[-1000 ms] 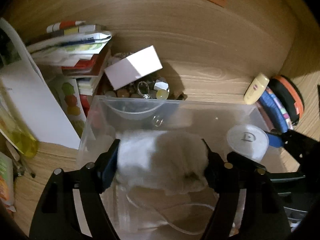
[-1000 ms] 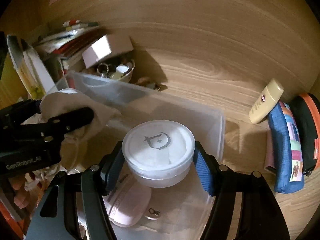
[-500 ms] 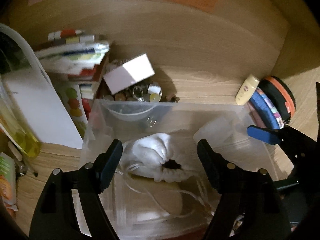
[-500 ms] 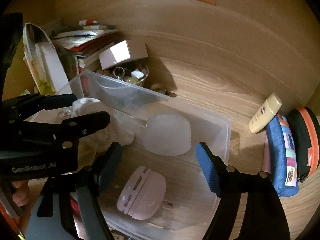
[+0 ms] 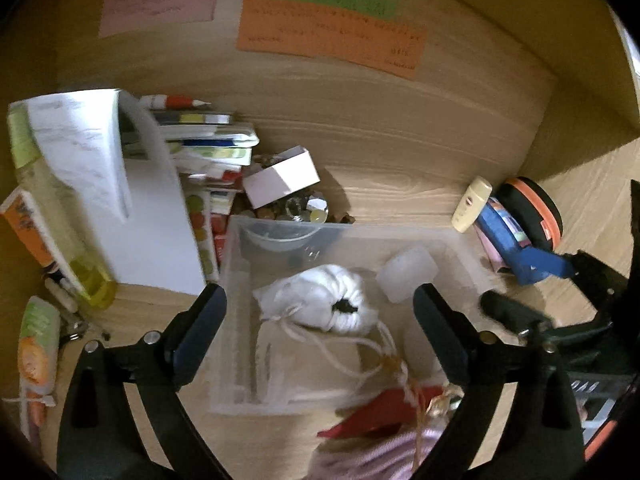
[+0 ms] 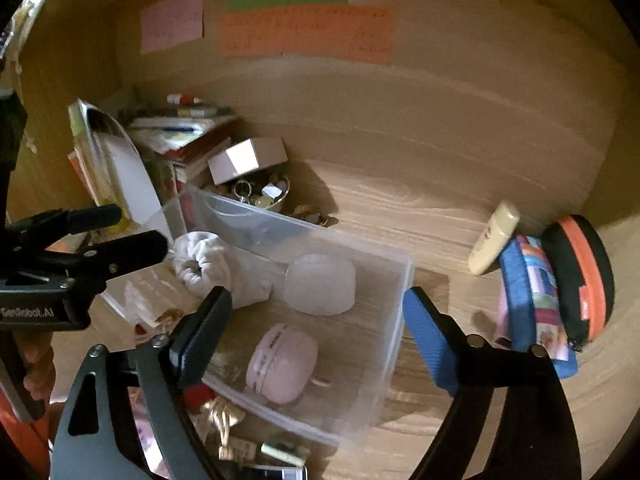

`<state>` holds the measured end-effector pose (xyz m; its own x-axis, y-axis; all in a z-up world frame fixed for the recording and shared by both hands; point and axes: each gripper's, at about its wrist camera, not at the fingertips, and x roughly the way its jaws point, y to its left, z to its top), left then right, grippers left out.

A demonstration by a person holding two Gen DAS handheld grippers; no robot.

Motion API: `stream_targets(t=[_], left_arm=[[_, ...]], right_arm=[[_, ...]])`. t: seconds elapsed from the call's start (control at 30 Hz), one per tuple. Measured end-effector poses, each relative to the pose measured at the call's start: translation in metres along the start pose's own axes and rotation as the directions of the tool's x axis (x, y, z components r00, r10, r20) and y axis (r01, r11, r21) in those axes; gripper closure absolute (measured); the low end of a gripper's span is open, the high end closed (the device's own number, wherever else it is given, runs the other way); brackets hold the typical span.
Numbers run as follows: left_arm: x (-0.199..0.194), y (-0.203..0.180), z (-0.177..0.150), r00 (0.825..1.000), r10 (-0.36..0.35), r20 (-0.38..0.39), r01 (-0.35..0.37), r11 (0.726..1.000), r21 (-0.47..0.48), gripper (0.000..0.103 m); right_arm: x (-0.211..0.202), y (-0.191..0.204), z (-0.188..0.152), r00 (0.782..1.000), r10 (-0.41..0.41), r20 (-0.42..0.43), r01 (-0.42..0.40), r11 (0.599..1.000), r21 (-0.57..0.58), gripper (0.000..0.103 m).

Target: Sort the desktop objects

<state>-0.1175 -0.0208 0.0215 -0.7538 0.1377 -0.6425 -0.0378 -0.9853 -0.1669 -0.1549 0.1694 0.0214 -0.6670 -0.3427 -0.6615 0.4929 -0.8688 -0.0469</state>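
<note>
left wrist view: the left gripper (image 5: 320,312) is hanging wide, jaws just opening, nothing pressed; the white pouch (image 5: 324,304) is lying free inside the clear bin (image 5: 236,280); right wrist view: the right gripper (image 6: 318,320) is likewise spreading wide above the frosted jar (image 6: 320,284), which is sitting near the bin's far wall, pads clear of it.

White lettering "GenRobot.AI" is showing on the side of the left gripper (image 6: 100,236) body in the right wrist view. Handwriting is covering the orange note (image 5: 330,38) on the back wall, but is staying too blurred to read.
</note>
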Motion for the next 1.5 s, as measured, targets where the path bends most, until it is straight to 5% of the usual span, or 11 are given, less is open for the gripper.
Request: stream_targets(t=[0.37,1.0,1.07,1.33,1.5], left_arm=[[-0.011,0.021,-0.033,0.998,0.012,-0.067,-0.013,1.0,-0.027,0.008],[0.026,0.007,-0.082,0.969,-0.09,-0.231,0.083,0.996,-0.041,0.008],[0.031,0.004,-0.083,0.964,-0.1,-0.246,0.092,0.995,-0.043,0.022],[0.044,-0.009,-0.082,0.954,-0.146,-0.263,0.139,0.989,-0.045,0.048],[0.048,-0.014,-0.079,0.957,-0.145,-0.252,0.142,0.989,-0.029,0.056]], right_arm=[[-0.021,-0.005,-0.03,1.0,-0.024,-0.002,0.025,0.999,0.021,0.016],[-0.001,-0.009,-0.098,0.986,0.001,-0.17,0.011,0.998,0.069,0.016],[0.002,-0.009,-0.1,0.983,0.014,-0.181,-0.002,0.998,0.07,0.016],[0.019,-0.005,-0.101,0.97,0.074,-0.23,-0.057,0.995,0.077,0.019],[0.032,-0.002,-0.104,0.956,0.102,-0.276,-0.082,0.993,0.081,0.034]])
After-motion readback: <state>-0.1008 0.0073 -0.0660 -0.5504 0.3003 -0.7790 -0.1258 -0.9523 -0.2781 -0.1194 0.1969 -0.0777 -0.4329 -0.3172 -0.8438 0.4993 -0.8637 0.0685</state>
